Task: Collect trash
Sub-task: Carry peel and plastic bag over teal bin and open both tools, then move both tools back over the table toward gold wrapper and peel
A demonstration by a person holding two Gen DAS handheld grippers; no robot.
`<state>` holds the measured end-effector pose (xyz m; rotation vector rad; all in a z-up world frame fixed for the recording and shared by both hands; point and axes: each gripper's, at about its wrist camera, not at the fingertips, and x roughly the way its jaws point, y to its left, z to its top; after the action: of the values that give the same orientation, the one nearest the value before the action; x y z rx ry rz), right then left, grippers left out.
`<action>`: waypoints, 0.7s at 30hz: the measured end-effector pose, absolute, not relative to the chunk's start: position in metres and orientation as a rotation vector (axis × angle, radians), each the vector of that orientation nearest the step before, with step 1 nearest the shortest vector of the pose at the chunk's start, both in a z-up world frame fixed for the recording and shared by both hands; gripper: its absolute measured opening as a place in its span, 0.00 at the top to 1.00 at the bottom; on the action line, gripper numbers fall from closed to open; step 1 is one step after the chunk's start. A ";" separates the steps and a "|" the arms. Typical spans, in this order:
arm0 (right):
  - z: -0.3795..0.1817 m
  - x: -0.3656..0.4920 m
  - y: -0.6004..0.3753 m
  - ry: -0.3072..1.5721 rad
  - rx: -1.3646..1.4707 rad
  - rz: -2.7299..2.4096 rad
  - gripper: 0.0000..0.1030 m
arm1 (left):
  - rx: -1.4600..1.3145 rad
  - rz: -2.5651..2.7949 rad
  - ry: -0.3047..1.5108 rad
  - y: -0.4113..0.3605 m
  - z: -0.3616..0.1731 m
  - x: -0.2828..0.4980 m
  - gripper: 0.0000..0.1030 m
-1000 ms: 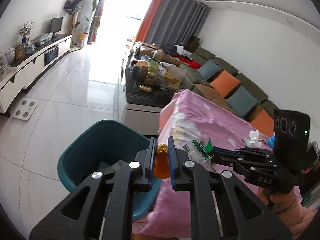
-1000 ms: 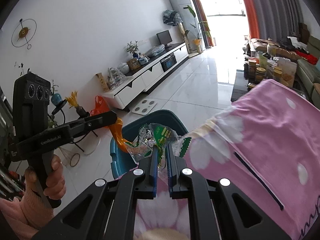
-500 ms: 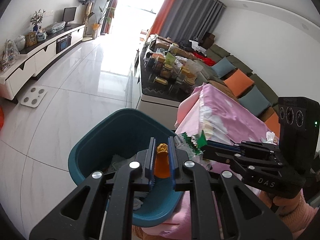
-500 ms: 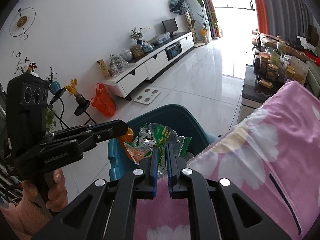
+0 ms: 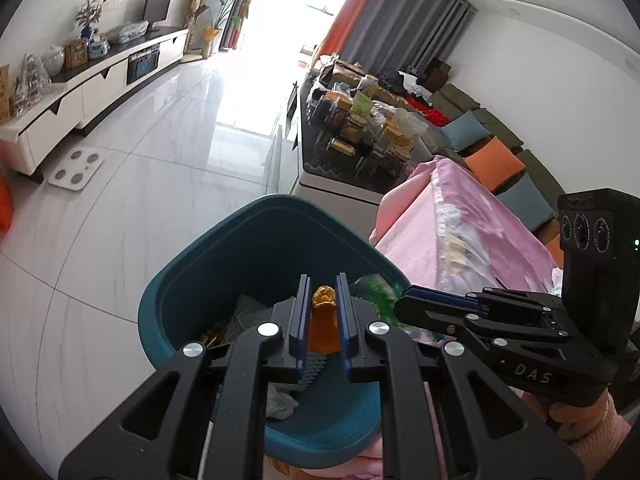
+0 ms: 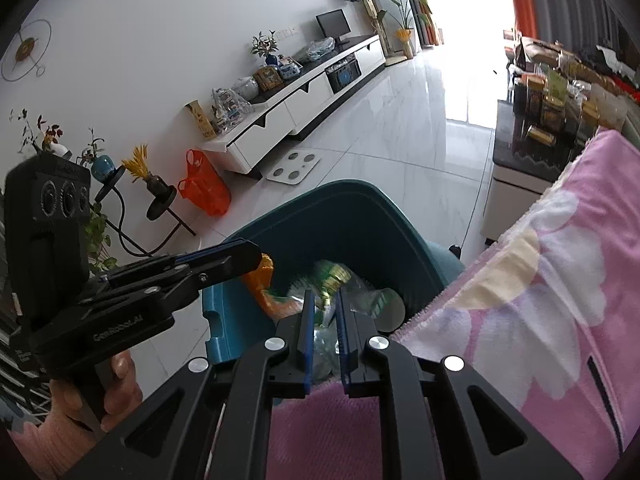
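My left gripper (image 5: 323,284) is shut on a piece of orange trash (image 5: 324,326) and holds it over the open teal bin (image 5: 256,236). My right gripper (image 6: 323,300) is shut on a clear plastic wrapper with green print (image 6: 326,280), also over the teal bin (image 6: 360,208). In the left wrist view the right gripper (image 5: 404,304) comes in from the right with the green wrapper (image 5: 376,288). In the right wrist view the left gripper (image 6: 256,254) comes in from the left with the orange trash (image 6: 262,280). Crumpled trash (image 5: 244,316) lies inside the bin.
The table with a pink flowered cloth (image 6: 560,280) stands right beside the bin. A dark coffee table with jars (image 5: 360,128) lies beyond it. A white scale (image 5: 76,170) and an orange bag (image 6: 204,188) are on the tiled floor. A TV cabinet (image 5: 92,84) lines the wall.
Both grippers have moved from the table's edge to over the bin, each still holding its trash. The bin now fills the lower middle of both views.
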<state>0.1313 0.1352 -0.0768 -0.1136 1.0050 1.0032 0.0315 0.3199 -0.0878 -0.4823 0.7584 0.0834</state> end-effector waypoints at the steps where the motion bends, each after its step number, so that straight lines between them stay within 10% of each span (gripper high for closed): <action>1: -0.077 0.132 0.135 1.008 -0.109 1.004 0.90 | -0.489 0.085 0.764 0.321 -0.091 0.033 0.88; 9: -0.076 0.129 0.128 1.004 -0.093 1.016 0.89 | -0.501 0.108 0.778 0.320 -0.100 0.036 0.83; 21: -0.041 0.108 0.065 0.880 -0.057 1.017 0.76 | -0.336 -0.001 0.641 0.254 -0.047 0.018 0.50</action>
<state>0.1081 0.0654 -0.0409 -0.0571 0.8795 1.0172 0.0176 0.2542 -0.0473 -0.3359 0.6405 -0.0013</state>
